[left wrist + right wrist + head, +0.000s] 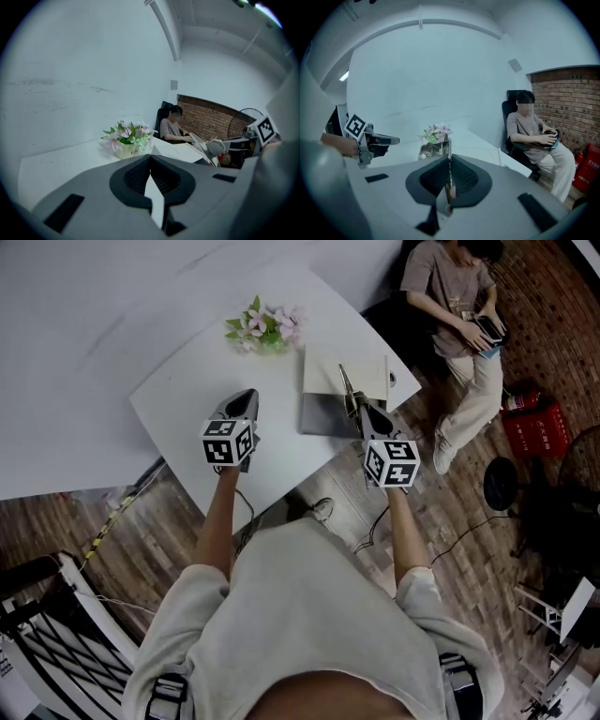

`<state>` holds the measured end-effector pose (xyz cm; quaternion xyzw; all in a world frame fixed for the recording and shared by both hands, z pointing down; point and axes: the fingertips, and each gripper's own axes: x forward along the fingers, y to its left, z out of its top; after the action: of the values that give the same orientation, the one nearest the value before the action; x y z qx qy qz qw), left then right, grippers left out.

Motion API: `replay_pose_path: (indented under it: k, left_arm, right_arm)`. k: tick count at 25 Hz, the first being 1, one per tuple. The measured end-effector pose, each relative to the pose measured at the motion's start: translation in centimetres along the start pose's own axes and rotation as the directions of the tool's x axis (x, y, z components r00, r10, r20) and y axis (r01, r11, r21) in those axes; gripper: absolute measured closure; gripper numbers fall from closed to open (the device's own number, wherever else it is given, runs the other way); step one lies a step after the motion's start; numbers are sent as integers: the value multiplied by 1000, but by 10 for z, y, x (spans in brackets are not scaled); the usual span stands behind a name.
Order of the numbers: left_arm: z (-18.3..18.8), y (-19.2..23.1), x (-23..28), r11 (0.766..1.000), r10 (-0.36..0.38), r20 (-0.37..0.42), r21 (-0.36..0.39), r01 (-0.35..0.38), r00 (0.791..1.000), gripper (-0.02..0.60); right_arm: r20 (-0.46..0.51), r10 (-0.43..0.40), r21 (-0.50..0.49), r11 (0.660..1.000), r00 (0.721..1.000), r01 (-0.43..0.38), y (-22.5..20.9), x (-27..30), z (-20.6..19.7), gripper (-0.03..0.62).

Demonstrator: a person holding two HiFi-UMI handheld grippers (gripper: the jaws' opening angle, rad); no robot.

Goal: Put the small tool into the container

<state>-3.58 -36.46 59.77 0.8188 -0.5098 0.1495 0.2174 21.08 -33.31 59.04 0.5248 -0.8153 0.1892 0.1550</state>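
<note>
Count's on: two grey hand-held grippers, the left gripper (pixel 247 397) and the right gripper (pixel 363 409). One thin metal small tool (pixel 345 381), pinched between the right jaws. One white-lidded grey container (pixel 323 418) just beyond those jaws. One pot of pink flowers (pixel 267 326) further ahead, one white table (pixel 187 418), one seated person (pixel 459 296).

Flowers (pixel 265 326) left, container (pixel 323 416) right (on table (pixel 187 409))

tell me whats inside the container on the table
The visible grey inside of the container looks bare. The right gripper, shut on the small tool, covers its right edge.
</note>
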Motion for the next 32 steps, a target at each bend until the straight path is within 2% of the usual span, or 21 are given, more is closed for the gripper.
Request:
replay_pose_path:
  k: [5,9,12,17,20,26,30,32]
  left_arm:
    - [-2,3,2,1000,8,-1,-17,-8,1000,572]
    - [-2,3,4,1000,8,0,-17,-8,1000,573]
    - [-4,2,6,1000,8,-7,-19,-8,1000,573]
    - [-6,-1,9,1000,1,-11,-19,-1,1000,573]
    - [-6,-3,10,1000,-3,-15,-15,3,1000,573]
    - [-9,-6,9,1000,-9,-19,-11,8,1000,573]
    - [-13,-8,8,1000,-10,-30,-7,10,1000,573]
    - [-14,-11,10,1000,-13,-32,-6,13,999,574]
  right_arm:
    - [-47,22,-129,991,999,-28,10,10,-4,588]
    - [-80,33,-238,970,996,-51,15,14,-7,588]
    - [-113,42,-341,937,993,-78,20,16,-9,588]
    - [-157,39,-505,855,987,-114,22,19,-11,588]
    - [-182,36,-598,789,983,-140,22,20,-14,588]
    - [-221,18,-757,627,975,-183,24,19,-23,586]
    - [-233,10,-858,469,973,-210,31,21,-30,588]
    - [-241,8,-887,405,970,-224,32,22,-34,588]
